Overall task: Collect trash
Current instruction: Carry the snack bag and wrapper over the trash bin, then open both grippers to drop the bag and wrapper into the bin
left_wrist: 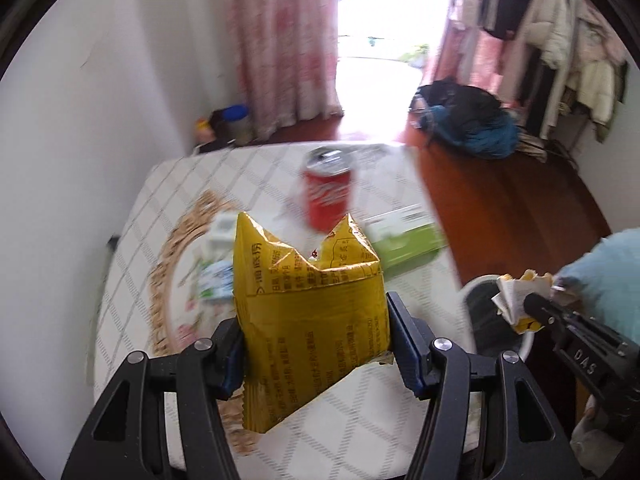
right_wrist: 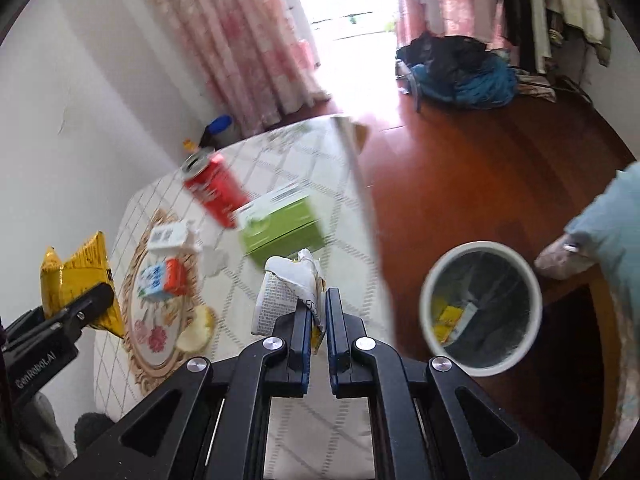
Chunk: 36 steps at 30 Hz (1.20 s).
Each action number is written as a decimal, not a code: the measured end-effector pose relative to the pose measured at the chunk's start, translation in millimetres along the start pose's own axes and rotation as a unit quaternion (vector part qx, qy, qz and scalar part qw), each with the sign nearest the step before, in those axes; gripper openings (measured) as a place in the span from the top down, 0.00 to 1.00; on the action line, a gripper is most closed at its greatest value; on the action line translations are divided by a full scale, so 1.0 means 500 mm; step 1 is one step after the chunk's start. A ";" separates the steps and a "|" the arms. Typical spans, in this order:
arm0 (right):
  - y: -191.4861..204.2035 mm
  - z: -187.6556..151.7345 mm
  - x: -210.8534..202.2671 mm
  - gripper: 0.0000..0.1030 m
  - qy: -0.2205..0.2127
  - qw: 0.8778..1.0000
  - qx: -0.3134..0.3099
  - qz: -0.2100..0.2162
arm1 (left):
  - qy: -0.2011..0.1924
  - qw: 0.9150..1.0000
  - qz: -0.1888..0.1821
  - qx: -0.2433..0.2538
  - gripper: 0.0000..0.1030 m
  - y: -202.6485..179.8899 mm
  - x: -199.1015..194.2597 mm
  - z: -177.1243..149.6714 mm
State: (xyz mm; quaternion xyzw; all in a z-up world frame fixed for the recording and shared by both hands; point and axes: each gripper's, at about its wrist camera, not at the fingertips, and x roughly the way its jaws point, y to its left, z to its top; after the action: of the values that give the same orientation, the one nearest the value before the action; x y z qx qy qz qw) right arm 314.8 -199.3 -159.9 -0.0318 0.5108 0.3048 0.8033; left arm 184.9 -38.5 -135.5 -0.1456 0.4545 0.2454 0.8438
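My left gripper (left_wrist: 316,316) is shut on a yellow snack bag (left_wrist: 308,304), held up above the table; the same bag (right_wrist: 80,276) shows at the left of the right wrist view. My right gripper (right_wrist: 318,300) is shut on a crumpled white and yellow wrapper (right_wrist: 286,292), which also shows as the wrapper (left_wrist: 516,296) at the right of the left wrist view, over the bin. A white-rimmed waste bin (right_wrist: 428,280) with a dark liner stands on the floor beside the table and holds some yellow scraps. A red soda can (left_wrist: 328,192) stands on the table.
On the checked tablecloth (left_wrist: 180,184) lie a green box (right_wrist: 280,220), a small milk carton (right_wrist: 162,276), a white carton (right_wrist: 166,238) and a pale round scrap (right_wrist: 196,330). A person's light blue sleeve (right_wrist: 612,224) is at the right. Clothes lie heaped on the wooden floor (right_wrist: 480,152).
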 end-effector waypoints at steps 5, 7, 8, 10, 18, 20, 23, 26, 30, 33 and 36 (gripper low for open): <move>-0.155 0.013 -0.029 0.94 -0.006 0.998 0.051 -0.029 | 0.008 0.998 -0.043 0.040 0.44 -0.143 0.038 0.029; -0.207 0.010 -0.028 0.94 -0.004 0.997 0.066 -0.042 | 0.016 0.997 -0.059 0.057 0.44 -0.198 0.059 0.032; -0.245 0.007 -0.024 0.94 -0.001 0.996 0.077 -0.050 | 0.021 0.995 -0.067 0.066 0.44 -0.229 0.073 0.031; -0.310 0.001 -0.016 0.94 0.008 0.993 0.096 -0.064 | 0.034 0.992 -0.084 0.083 0.44 -0.294 0.102 0.029; -0.510 -0.039 0.064 0.94 0.055 0.981 0.155 -0.101 | 0.112 0.974 -0.140 0.140 0.44 -0.492 0.256 0.014; -0.549 -0.051 0.093 0.94 0.069 0.978 0.169 -0.103 | 0.139 0.966 -0.155 0.152 0.44 -0.527 0.295 0.010; -0.584 -0.063 0.136 0.94 0.088 0.974 0.180 -0.104 | 0.187 0.954 -0.179 0.151 0.43 -0.555 0.355 0.009; -0.599 -0.070 0.176 0.93 0.103 0.972 0.182 -0.104 | 0.222 0.946 -0.191 0.138 0.25 -0.565 0.405 0.017; -0.614 -0.078 0.226 0.92 0.128 0.968 0.186 -0.111 | 0.243 0.945 -0.189 0.113 0.04 -0.558 0.439 0.036; -0.620 -0.088 0.259 0.57 0.148 0.963 0.187 -0.126 | 0.231 0.951 -0.168 0.118 0.04 -0.551 0.431 0.039; -0.619 -0.097 0.275 0.11 0.157 0.961 0.188 -0.132 | 0.215 0.957 -0.139 0.136 0.04 -0.549 0.415 0.024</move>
State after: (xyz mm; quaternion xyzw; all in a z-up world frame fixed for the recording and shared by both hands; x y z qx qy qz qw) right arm 477.5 -405.6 -379.0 0.0053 0.6701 0.0860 0.7373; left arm 439.8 -204.4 -296.7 -0.1402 0.6295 0.0243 0.7639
